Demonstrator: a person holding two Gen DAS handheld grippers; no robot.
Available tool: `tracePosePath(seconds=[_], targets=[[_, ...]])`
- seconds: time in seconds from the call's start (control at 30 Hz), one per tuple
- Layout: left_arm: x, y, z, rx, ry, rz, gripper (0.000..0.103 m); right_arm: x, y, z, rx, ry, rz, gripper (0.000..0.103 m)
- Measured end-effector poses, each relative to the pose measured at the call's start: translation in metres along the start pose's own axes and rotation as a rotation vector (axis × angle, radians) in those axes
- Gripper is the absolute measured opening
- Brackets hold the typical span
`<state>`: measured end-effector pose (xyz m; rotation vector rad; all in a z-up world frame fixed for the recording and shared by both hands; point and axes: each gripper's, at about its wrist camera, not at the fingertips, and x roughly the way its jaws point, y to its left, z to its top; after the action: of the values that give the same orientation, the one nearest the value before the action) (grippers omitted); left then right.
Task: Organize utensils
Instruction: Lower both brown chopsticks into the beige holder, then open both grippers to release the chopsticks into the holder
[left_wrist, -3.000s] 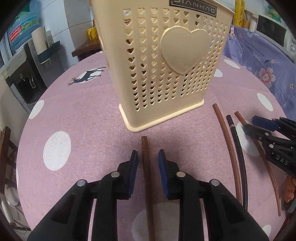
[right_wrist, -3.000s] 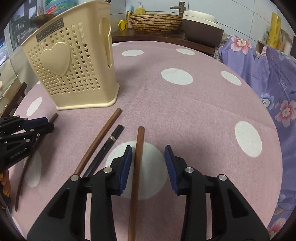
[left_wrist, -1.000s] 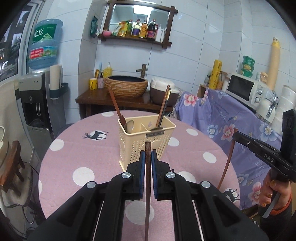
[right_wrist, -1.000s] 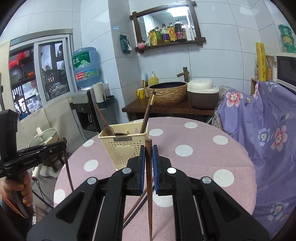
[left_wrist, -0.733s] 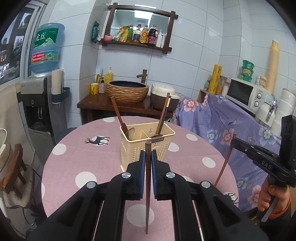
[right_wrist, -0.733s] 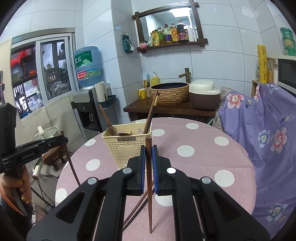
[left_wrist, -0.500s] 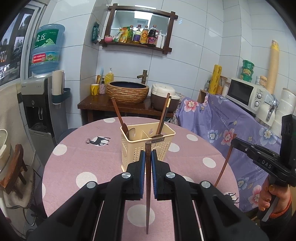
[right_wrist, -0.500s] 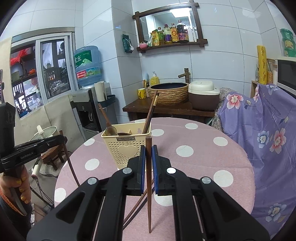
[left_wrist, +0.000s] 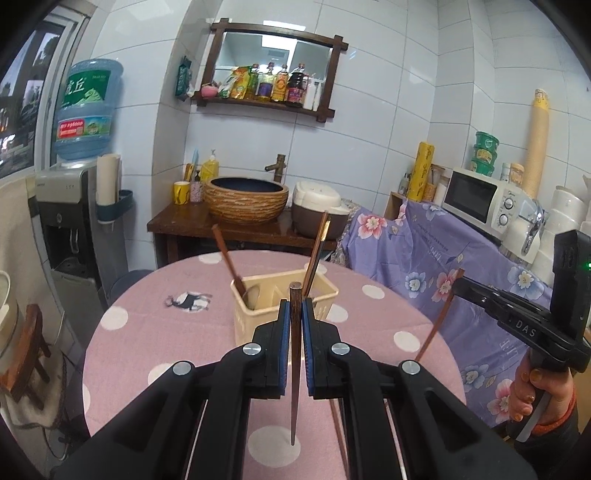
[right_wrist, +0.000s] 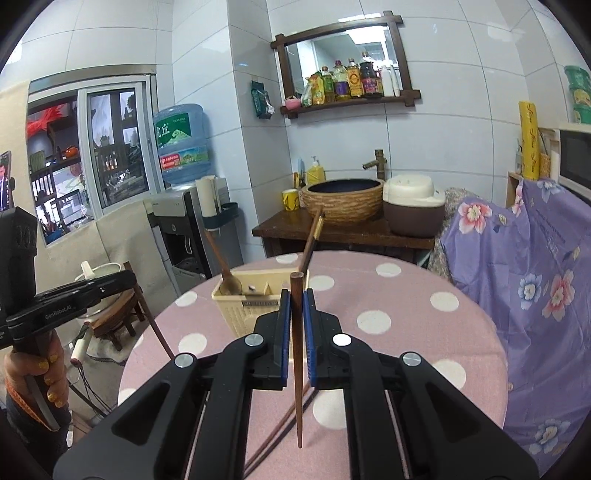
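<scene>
My left gripper (left_wrist: 294, 314) is shut on a dark brown chopstick (left_wrist: 294, 369) that hangs point down above the pink dotted table (left_wrist: 155, 332). Just behind it stands the cream utensil basket (left_wrist: 251, 314), holding a wooden spoon (left_wrist: 228, 258) and one chopstick (left_wrist: 316, 254). My right gripper (right_wrist: 296, 310) is shut on a second brown chopstick (right_wrist: 297, 369), also held upright above the table (right_wrist: 406, 306), near the basket (right_wrist: 236, 310). Two more chopsticks (right_wrist: 275, 432) lie on the table below it. Each gripper shows at the edge of the other's view, left gripper (right_wrist: 129, 277), right gripper (left_wrist: 458, 284).
A purple flowered cloth (left_wrist: 443, 258) covers furniture right of the table. Behind the table a dark wooden side table (left_wrist: 207, 225) carries a woven basin and a rice cooker. A water dispenser (left_wrist: 70, 229) and a wooden stool (left_wrist: 29, 343) stand at the left.
Three seconds ago both grippers stood open around chopsticks lying on the table; now each is shut on one, lifted upright. Over the last second both rose a little, and the basket sits lower in view.
</scene>
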<state>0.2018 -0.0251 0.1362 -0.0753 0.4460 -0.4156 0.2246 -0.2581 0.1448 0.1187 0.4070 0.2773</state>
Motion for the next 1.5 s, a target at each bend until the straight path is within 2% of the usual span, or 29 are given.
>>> tracePosePath(seconds=[0.2,0.33,0.47,0.57,0.63,0.77,1.03,1.13,1.27,1.3,1.33,1.37,1.4,1.43,1.47,1.5], targets=[[0.000,-0.008,0.073,0.010,-0.066,-0.049,0.008,0.010,0.015,0.085,-0.023,-0.064,0.029,0.008],[-0.009,-0.015,0.131,0.035,-0.160,-0.011,0.008,0.017,0.027,0.136,-0.024,-0.141,0.028,0.008],[-0.002,-0.022,0.157,0.066,-0.212,0.043,0.008,0.039,0.035,0.159,-0.011,-0.192,0.013,0.008],[0.019,-0.021,0.152,0.072,-0.204,0.075,0.008,0.064,0.037,0.154,0.003,-0.197,-0.006,0.008],[0.036,-0.017,0.140,0.074,-0.196,0.112,0.008,0.088,0.036,0.138,0.015,-0.168,-0.017,0.008],[0.076,-0.005,0.107,0.068,-0.132,0.151,0.008,0.120,0.035,0.103,-0.004,-0.131,-0.054,0.008],[0.128,0.015,0.049,0.021,0.023,0.131,0.008,0.151,0.017,0.059,0.037,-0.035,-0.064,0.008],[0.136,0.021,0.040,0.004,0.048,0.130,0.008,0.154,0.014,0.052,0.046,-0.023,-0.061,0.008],[0.135,0.021,0.035,0.015,0.042,0.125,0.008,0.155,0.014,0.042,0.038,-0.020,-0.074,0.009],[0.133,0.022,0.035,0.008,0.043,0.113,0.008,0.154,0.015,0.039,0.027,-0.026,-0.078,0.011],[0.131,0.024,0.034,0.000,0.043,0.101,0.009,0.152,0.016,0.036,0.021,-0.032,-0.083,0.022],[0.129,0.025,0.034,-0.006,0.042,0.092,0.015,0.150,0.016,0.034,0.016,-0.042,-0.087,0.033],[0.125,0.026,0.032,-0.013,0.039,0.085,0.023,0.146,0.017,0.032,0.013,-0.053,-0.090,0.063],[0.119,0.027,0.030,-0.019,0.032,0.081,0.044,0.140,0.017,0.030,0.008,-0.073,-0.095,0.075],[0.114,0.027,0.028,-0.023,0.020,0.079,0.057,0.133,0.018,0.028,-0.005,-0.093,-0.103,0.075],[0.105,0.028,0.025,-0.025,0.000,0.078,0.059,0.127,0.020,0.027,-0.023,-0.103,-0.115,0.075]])
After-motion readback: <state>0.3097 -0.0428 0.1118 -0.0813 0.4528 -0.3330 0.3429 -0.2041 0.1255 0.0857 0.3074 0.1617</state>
